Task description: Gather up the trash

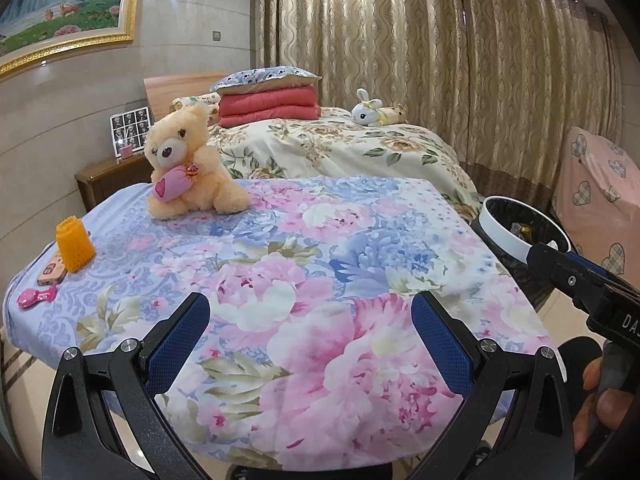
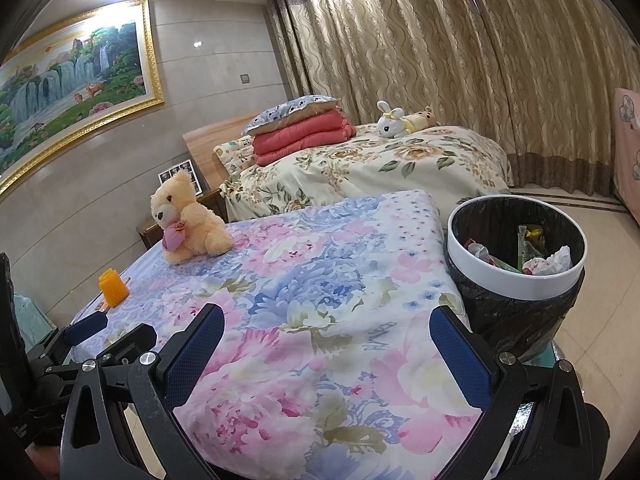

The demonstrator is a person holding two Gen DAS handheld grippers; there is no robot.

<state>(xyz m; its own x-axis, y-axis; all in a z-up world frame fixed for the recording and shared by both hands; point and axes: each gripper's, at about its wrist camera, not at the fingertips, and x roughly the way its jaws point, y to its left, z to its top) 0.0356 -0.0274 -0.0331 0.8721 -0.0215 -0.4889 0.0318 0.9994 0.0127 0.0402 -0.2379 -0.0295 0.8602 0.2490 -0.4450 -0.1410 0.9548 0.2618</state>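
We start with the trash: the bin [image 2: 516, 264], lined with a black bag, stands just beside the right edge of the table [image 2: 320, 280] and already holds crumpled paper, a green wrapper and other scraps. On the floral cloth the likeliest piece left is the orange foam fruit net [image 1: 75, 249], upright near the far left edge, well apart from the bin. Touching it on its left lies a phone [image 1: 52, 272], and nearer the edge a small pink brush [image 1: 37, 297]; we judge these are belongings, not rubbish, as is the teddy bear [image 1: 188, 164] sitting at the back left corner. So we judge the task mostly done, with the net still to fetch.

Our left gripper [image 1: 310, 336] hovers above the near middle of the table, jaws spread wide and empty. Our right gripper [image 2: 326, 350] is likewise wide open with nothing between its pads, over the near right part of the cloth, close to the bin.

The right wrist view looks down into the bin and shows its contents; the left view catches only a part of its rim behind the right gripper's body. Only the left view shows the phone and the pink brush.
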